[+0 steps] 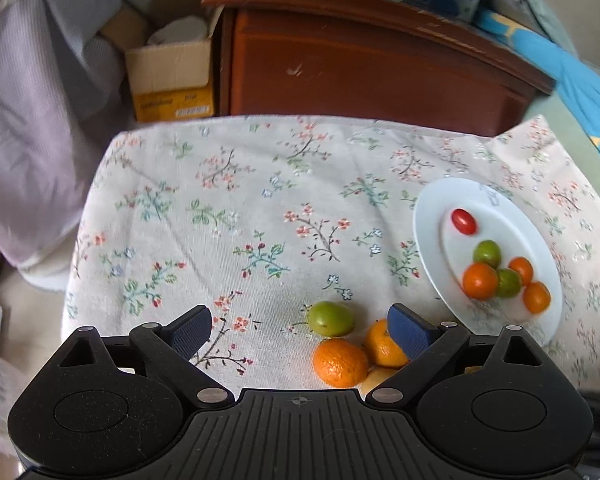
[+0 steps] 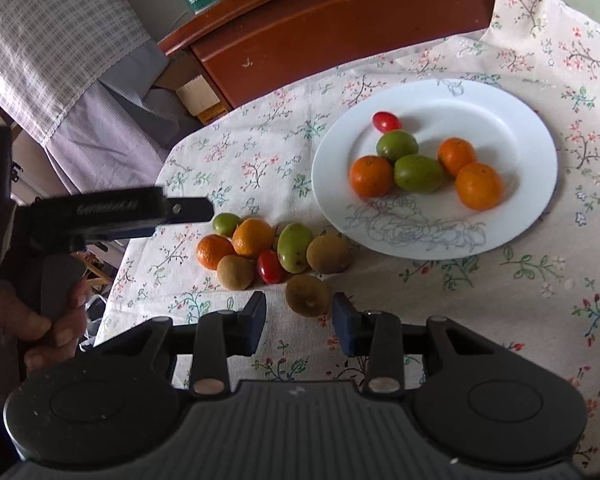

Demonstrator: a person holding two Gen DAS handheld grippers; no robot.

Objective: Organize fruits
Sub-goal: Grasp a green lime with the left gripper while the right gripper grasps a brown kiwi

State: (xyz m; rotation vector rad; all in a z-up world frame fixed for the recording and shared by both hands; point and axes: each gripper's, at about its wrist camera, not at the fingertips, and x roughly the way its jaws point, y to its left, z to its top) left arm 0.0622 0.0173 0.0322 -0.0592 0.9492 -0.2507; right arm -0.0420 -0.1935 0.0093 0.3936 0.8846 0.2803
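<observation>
A white plate (image 2: 512,120) holds a cherry tomato (image 2: 386,121), two green fruits and three tangerines. Left of it a loose pile lies on the floral tablecloth (image 2: 500,280): tangerines (image 2: 253,237), a green fruit (image 2: 295,248), a red tomato (image 2: 271,266) and brown kiwis (image 2: 327,254). My right gripper (image 2: 300,308) is open, with one kiwi (image 2: 308,294) on the cloth between its fingertips and a gap at the left pad. My left gripper (image 1: 300,334) stands wide open low over a green fruit (image 1: 331,318) and two tangerines (image 1: 340,362). In the right wrist view the left gripper (image 2: 188,210) hangs over the pile's left end, held by a hand (image 2: 40,320).
A dark wooden cabinet (image 1: 360,64) stands just behind the table's far edge, with an open cardboard box (image 1: 172,76) beside it. Pale checked cloth (image 1: 28,120) hangs at the left. Bare tablecloth (image 1: 220,220) stretches left of the plate (image 1: 516,224).
</observation>
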